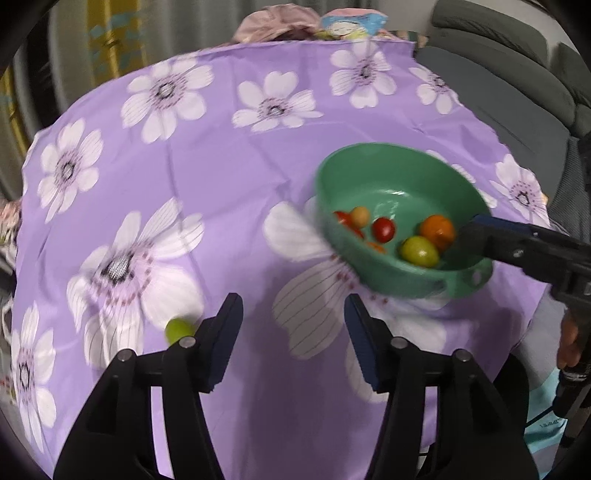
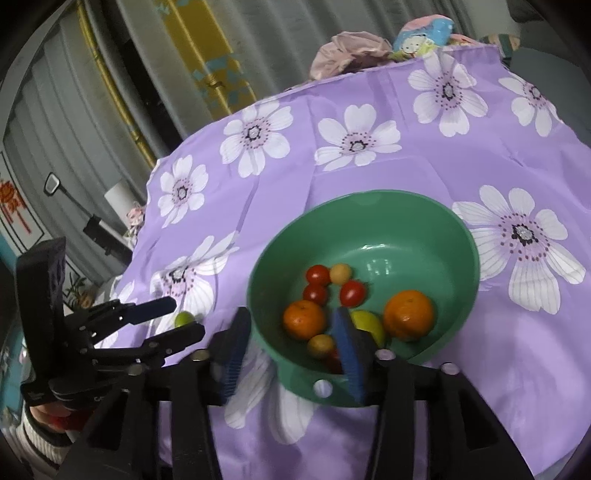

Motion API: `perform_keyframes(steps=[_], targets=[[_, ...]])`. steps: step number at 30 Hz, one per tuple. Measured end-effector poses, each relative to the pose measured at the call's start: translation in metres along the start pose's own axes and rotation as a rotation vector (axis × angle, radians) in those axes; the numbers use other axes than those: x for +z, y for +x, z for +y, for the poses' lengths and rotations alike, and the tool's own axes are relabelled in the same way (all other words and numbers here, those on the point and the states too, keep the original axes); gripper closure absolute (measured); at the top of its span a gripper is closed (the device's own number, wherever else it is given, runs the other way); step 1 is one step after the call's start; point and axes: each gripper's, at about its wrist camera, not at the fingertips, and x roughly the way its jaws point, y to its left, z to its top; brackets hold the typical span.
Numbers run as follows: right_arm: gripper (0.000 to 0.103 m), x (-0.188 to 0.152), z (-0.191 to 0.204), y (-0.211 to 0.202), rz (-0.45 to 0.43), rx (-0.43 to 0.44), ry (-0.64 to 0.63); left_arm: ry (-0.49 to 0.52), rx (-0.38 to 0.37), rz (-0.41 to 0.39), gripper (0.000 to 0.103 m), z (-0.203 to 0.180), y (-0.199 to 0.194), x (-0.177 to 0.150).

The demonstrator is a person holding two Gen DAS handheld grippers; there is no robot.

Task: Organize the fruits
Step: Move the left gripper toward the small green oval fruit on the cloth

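A green bowl (image 1: pixel 388 173) (image 2: pixel 406 221) stands on the purple flowered cloth (image 1: pixel 229 177). It holds two oranges (image 2: pixel 408 314), a yellow-green fruit (image 2: pixel 365 325) and several small red and yellow tomatoes (image 2: pixel 352 293). My right gripper (image 2: pixel 291 317) (image 1: pixel 471 232) is open astride the bowl's near rim, one finger inside and one outside, neither pressing on the wall. A small green fruit (image 1: pixel 179 329) (image 2: pixel 184 318) lies on the cloth just left of my left gripper's left finger. My left gripper (image 1: pixel 291 306) (image 2: pixel 166 321) is open with only cloth between its fingers.
Crumpled pink fabric (image 2: pixel 347 51) and a cartoon-print cushion (image 1: pixel 351 26) lie at the table's far edge. A grey sofa (image 1: pixel 517 85) stands on the right, and curtains hang behind. A hand in a striped sleeve (image 2: pixel 40 424) holds the left gripper.
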Motion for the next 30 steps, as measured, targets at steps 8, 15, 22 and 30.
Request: perform_keyframes(steps=[8, 15, 22, 30], targets=[[0.042, -0.006, 0.030, 0.003, 0.039, 0.020, -0.078, -0.073, 0.020, 0.003, 0.029, 0.023, -0.011, -0.020], [0.039, -0.011, 0.054, 0.011, 0.073, 0.025, -0.132, -0.130, 0.036, 0.004, 0.024, 0.043, -0.020, -0.034], [0.038, -0.018, 0.075, 0.024, 0.120, 0.028, -0.178, -0.253, 0.045, 0.000, 0.022, 0.082, -0.032, -0.058], [0.038, -0.030, 0.104, 0.046, 0.192, 0.055, -0.248, -0.373, 0.057, 0.038, 0.022, 0.118, -0.034, -0.089]])
